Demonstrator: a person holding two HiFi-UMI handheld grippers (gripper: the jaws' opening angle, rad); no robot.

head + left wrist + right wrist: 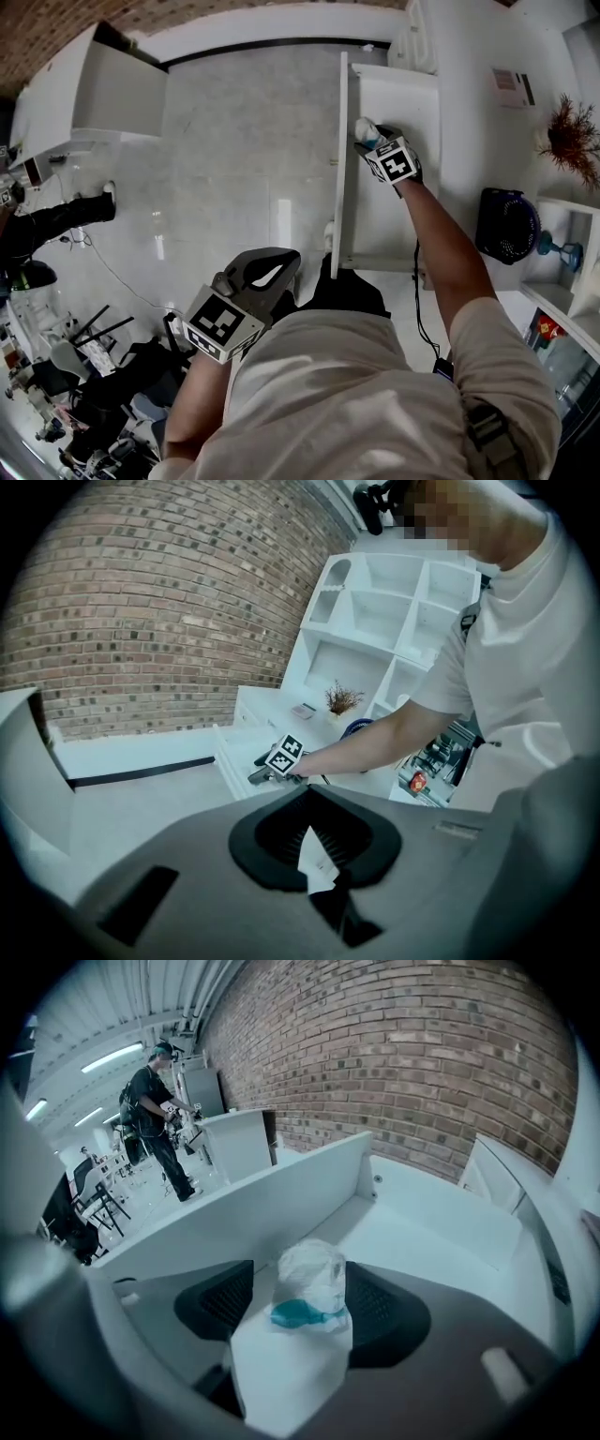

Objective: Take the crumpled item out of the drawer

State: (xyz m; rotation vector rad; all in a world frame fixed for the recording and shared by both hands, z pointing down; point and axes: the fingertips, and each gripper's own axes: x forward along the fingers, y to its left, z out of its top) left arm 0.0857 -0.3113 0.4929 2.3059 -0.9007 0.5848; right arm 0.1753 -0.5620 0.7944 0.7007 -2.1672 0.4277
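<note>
The white drawer (394,98) stands pulled out from the cabinet, its front panel (340,159) toward the floor. A crumpled white item with a teal patch (312,1283) lies on the drawer floor (422,1241). My right gripper (300,1302) is down inside the drawer with its jaws spread wide on either side of that item; a gap shows on the left side. In the head view the crumpled item (366,128) peeks out just beyond the right gripper (370,142). My left gripper (286,261) hangs near my waist, shut and empty; the left gripper view shows its pads (356,832) closed together.
A dark fan (506,225) and a dried plant (572,136) sit on the white cabinet top to the right. A white shelving unit (384,621) rises behind it. A white box cabinet (84,94) stands at the far left. A person (155,1101) works in the background.
</note>
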